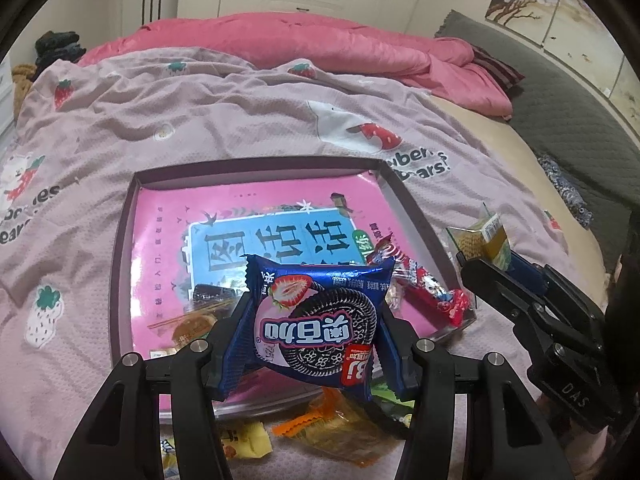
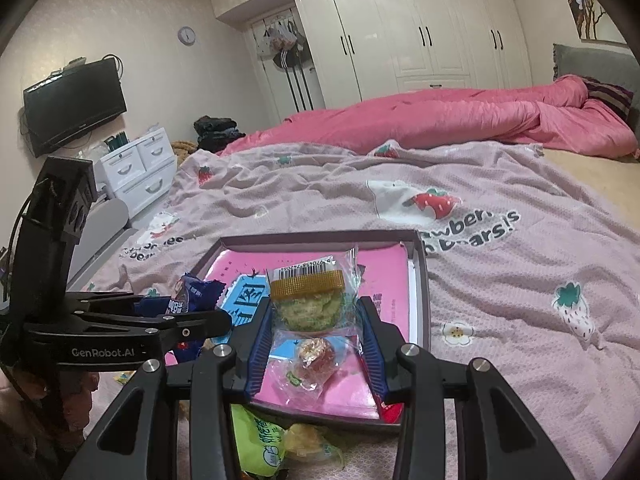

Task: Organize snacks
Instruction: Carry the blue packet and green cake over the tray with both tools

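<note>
My bed's pink strawberry blanket [image 2: 520,264] carries a shallow dark-rimmed tray [image 1: 256,166] lined with a glossy pink book. Over it, my left gripper [image 1: 314,340] pinches a crinkly blue cookie packet [image 1: 320,320], and my right gripper [image 2: 312,320] clamps a clear-wrapped round green pastry [image 2: 308,304].

even, slightly dim indoor light, ceiling-lamp glare on glossy wardrobe doors [image 2: 404,20], strong fisheye bending, dark vignetted corners
</note>
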`<state>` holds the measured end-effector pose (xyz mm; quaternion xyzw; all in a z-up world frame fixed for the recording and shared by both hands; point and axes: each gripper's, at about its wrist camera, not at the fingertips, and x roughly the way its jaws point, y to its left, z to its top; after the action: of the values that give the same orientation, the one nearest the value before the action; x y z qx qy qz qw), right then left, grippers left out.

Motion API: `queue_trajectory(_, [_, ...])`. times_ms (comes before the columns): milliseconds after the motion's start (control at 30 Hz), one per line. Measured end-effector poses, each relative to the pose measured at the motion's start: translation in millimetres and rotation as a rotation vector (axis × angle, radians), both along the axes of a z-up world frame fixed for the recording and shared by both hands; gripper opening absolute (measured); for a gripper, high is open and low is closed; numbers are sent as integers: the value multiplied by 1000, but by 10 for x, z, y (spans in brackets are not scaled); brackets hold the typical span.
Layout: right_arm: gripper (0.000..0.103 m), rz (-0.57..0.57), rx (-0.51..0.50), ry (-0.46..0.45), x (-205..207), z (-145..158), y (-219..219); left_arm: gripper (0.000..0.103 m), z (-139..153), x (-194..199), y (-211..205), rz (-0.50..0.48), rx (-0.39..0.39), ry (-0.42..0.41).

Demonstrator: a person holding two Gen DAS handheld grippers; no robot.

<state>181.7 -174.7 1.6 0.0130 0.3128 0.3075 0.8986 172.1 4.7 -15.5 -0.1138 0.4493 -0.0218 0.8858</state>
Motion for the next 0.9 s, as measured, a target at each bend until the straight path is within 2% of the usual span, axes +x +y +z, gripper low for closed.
queue_trajectory(900, [42, -8, -76, 123, 137, -331, 28, 57, -345, 192, -186, -61, 28, 62])
